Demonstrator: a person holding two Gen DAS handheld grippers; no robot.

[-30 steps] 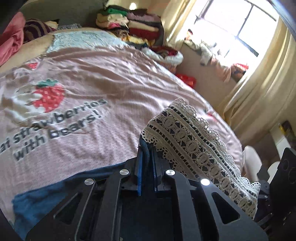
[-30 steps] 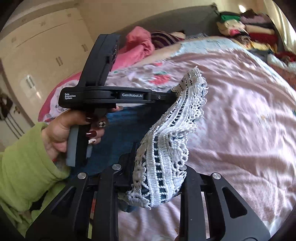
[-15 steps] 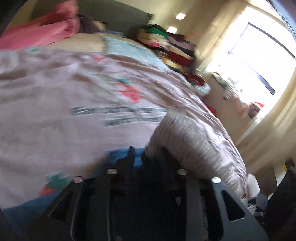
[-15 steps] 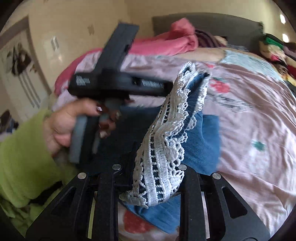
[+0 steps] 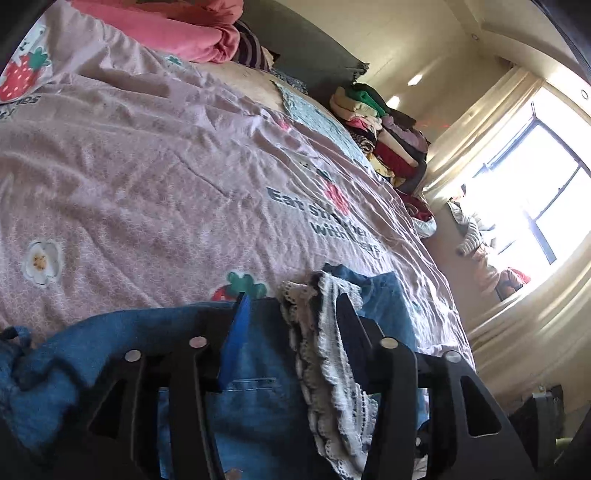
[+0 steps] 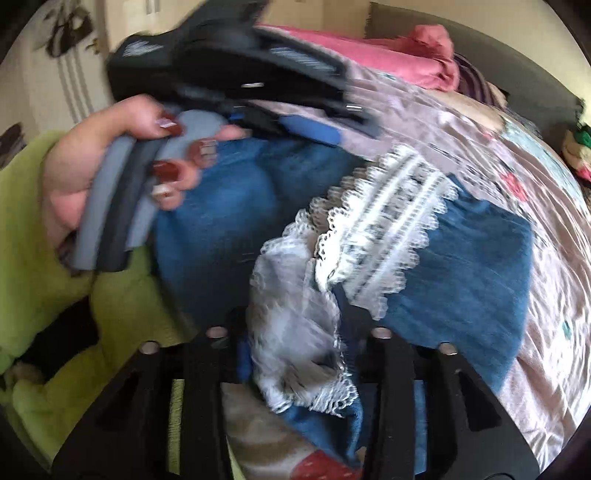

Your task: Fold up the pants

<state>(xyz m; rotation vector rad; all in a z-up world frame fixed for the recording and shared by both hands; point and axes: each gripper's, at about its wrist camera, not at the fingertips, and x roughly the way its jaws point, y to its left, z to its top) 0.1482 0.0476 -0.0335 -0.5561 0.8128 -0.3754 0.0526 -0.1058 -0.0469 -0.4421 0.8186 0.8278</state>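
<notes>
Hand-held gripper point(image 5: 293, 306) jaws opening, pants point(image 5: 258, 398) between

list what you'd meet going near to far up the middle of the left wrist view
denim pants with the lace hem → pink strawberry bedspread → pink blanket → dark headboard

1. One pair of blue denim pants point(image 5: 255, 398) with white lace hems lay near.
2. Two black two-finger grippers: left point(image 5: 291, 314), right point(image 6: 295, 325).
3. One pink strawberry-print bedspread point(image 5: 147, 177).
4. One far stack of folded clothes point(image 5: 384, 136).
</notes>
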